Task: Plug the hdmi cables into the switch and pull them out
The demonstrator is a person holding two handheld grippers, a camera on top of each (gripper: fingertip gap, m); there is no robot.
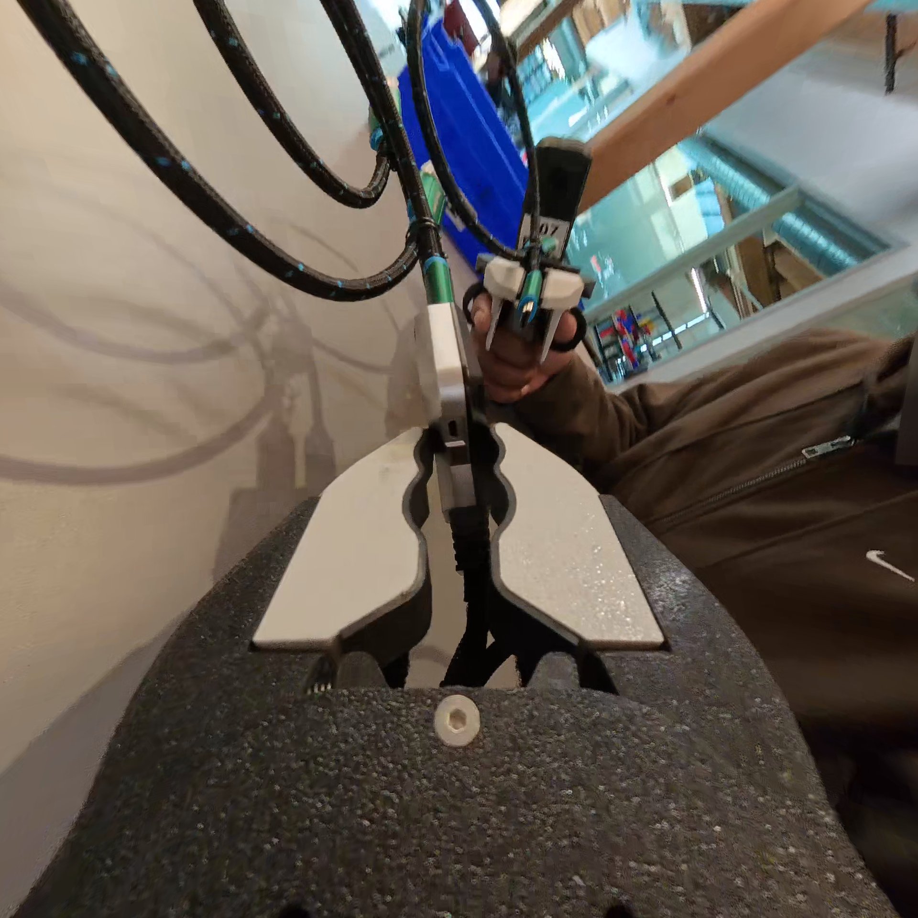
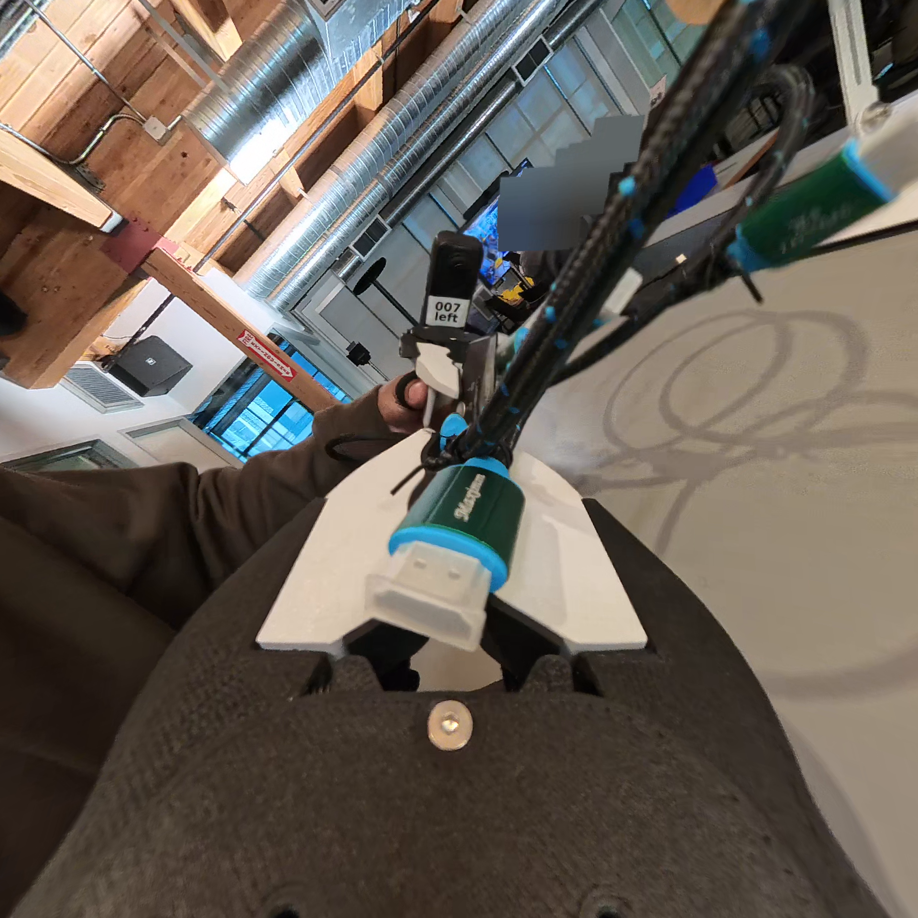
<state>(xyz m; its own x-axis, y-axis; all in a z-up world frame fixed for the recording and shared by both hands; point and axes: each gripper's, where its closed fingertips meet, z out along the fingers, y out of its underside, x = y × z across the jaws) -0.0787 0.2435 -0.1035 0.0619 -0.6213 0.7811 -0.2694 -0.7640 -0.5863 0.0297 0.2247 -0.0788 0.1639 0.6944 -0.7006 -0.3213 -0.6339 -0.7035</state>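
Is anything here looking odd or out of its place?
Nothing is spilled or broken. The black braided cable hangs in loose loops between both grippers, and the green plug lies tilted across the right gripper, not straight.

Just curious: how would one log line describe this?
left gripper: jaws grip flat grey device; right gripper: jaws grip green plug; black cable loops over table
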